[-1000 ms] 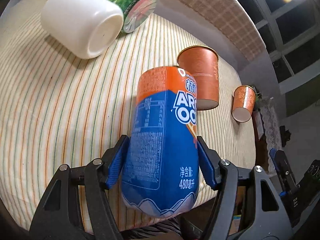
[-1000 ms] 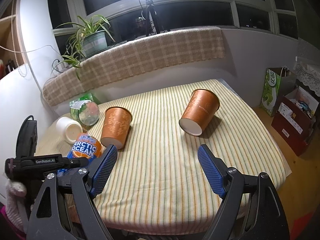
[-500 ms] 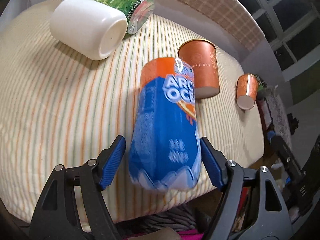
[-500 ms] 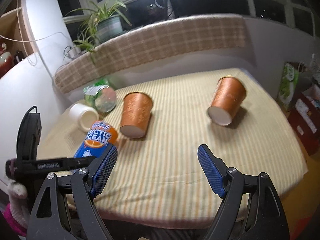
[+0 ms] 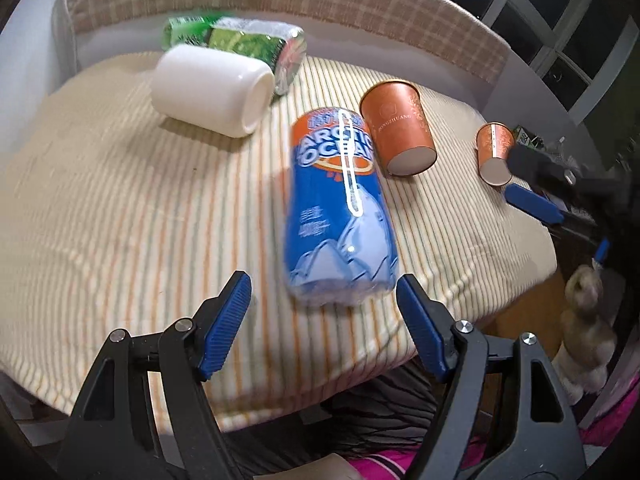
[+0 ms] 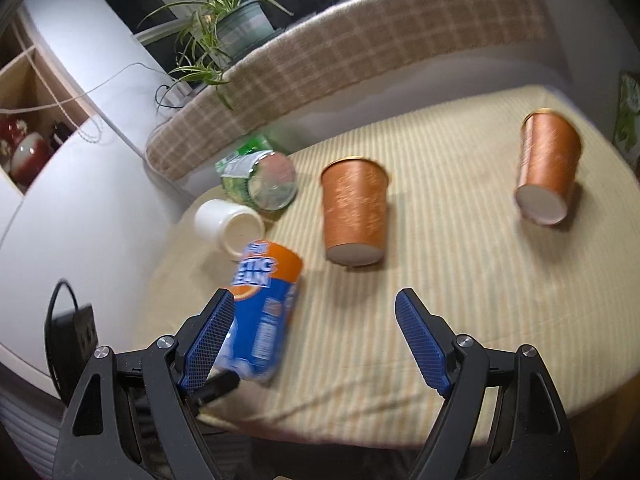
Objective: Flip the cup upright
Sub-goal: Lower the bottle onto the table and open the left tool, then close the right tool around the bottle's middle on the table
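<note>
A blue and orange Arctic Ocean bottle (image 5: 340,208) lies on its side on the striped tablecloth (image 5: 120,200), just ahead of my open, empty left gripper (image 5: 324,300). It also shows in the right wrist view (image 6: 262,312). A white mug (image 5: 212,90) lies on its side at the back left. Two orange paper cups lie on their sides: a near one (image 5: 398,132) and a far one (image 5: 494,152). My right gripper (image 6: 314,340) is open and empty above the table's front edge, with the near cup (image 6: 354,212) ahead and the far cup (image 6: 548,172) to the right.
A green-labelled bottle (image 5: 248,46) lies behind the mug. A checked cushion (image 6: 360,68) runs along the back of the table, with a potted plant (image 6: 224,32) above it. The right gripper's blue finger (image 5: 532,202) shows at the table's right edge.
My left gripper opened and let go of the Arctic Ocean bottle, which now lies on the cloth. The left gripper drew back. The right gripper moved left and closer to the table.
</note>
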Demonstrator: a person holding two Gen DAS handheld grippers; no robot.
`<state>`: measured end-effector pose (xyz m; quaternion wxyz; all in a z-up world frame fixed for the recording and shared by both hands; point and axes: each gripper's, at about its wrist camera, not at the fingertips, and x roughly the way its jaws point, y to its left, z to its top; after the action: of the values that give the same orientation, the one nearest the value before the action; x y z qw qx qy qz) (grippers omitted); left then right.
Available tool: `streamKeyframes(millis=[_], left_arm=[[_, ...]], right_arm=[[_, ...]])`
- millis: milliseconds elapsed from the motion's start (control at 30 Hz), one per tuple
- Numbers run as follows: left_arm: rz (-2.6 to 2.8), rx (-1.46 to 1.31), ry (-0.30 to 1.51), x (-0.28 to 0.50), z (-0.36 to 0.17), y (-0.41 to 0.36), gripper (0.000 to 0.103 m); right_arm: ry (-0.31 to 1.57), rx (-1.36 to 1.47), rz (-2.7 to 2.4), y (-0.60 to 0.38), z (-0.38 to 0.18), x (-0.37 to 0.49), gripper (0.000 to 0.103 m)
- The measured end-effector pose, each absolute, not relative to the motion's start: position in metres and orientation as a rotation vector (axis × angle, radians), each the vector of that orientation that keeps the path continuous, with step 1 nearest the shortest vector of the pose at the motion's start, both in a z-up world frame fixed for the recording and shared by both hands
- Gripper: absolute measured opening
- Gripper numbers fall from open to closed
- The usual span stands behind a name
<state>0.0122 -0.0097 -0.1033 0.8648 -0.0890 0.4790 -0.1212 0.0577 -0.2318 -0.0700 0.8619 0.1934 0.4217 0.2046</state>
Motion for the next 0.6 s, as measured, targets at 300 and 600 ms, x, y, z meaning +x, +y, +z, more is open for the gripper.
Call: streamKeyframes(millis=[300,600], left_arm=[[-0.079,-0.172,0.801,-0.030,-0.080,0.039,0.077],[-0.055,-0.153,0.709,-0.035,-0.062,0.048,0.077]], right_arm=[[1.008,0.545,0.486,-0.202,-0.090,0.084,0.082],[1.119,0.630,0.509,-0.180,-0.108,0.110,0.082]])
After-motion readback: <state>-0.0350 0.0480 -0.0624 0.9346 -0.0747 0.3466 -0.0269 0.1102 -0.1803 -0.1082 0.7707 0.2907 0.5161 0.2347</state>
